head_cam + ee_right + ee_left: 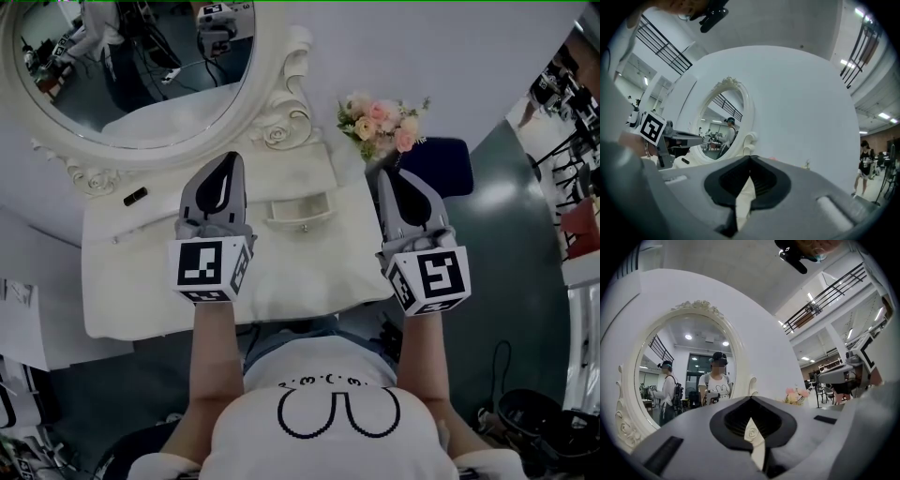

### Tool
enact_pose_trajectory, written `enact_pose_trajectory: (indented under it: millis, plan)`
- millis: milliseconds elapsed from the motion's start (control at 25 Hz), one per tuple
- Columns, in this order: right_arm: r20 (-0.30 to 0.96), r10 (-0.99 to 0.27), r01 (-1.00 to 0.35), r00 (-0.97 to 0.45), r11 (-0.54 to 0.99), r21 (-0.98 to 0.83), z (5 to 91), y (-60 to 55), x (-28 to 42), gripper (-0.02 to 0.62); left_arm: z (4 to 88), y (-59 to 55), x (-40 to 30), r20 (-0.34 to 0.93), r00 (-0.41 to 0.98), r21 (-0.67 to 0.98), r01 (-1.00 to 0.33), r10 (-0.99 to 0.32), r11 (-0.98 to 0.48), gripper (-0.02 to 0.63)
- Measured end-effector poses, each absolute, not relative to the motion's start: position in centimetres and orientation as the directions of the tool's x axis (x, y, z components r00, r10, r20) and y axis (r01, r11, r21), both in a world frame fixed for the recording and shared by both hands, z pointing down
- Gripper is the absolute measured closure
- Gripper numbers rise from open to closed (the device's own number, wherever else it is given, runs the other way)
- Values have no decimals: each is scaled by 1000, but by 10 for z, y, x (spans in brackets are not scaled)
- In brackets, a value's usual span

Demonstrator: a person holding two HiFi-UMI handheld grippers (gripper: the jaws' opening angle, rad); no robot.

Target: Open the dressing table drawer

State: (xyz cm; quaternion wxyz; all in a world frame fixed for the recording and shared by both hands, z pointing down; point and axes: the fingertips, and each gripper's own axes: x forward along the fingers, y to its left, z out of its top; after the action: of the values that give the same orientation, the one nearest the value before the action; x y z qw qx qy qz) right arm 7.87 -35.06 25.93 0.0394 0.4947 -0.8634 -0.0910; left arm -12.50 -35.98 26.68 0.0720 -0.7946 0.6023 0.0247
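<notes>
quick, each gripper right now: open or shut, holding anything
Left gripper: shut, jaw tips together, holding nothing.
Right gripper: shut, jaw tips together, holding nothing.

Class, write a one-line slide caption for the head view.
Over the white dressing table, left gripper and right gripper hover shut before its oval mirror.

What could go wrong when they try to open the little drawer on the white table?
1. The left tool and the right tool are both shut and hang above the table. They might just bump the tiny knob on the drawer instead of catching it.
2. The flowers stand close to the right tool, so a sideways swing could knock them over.
</notes>
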Motion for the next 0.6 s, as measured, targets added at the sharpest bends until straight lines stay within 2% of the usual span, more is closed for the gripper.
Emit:
enact_pose_trajectory:
  millis: [600]
  plan:
    - [-50, -865, -854, -500, 483, 194, 248, -345, 83, 594, 258, -356, -120, -142, 284, -94, -957, -948, -273, 607]
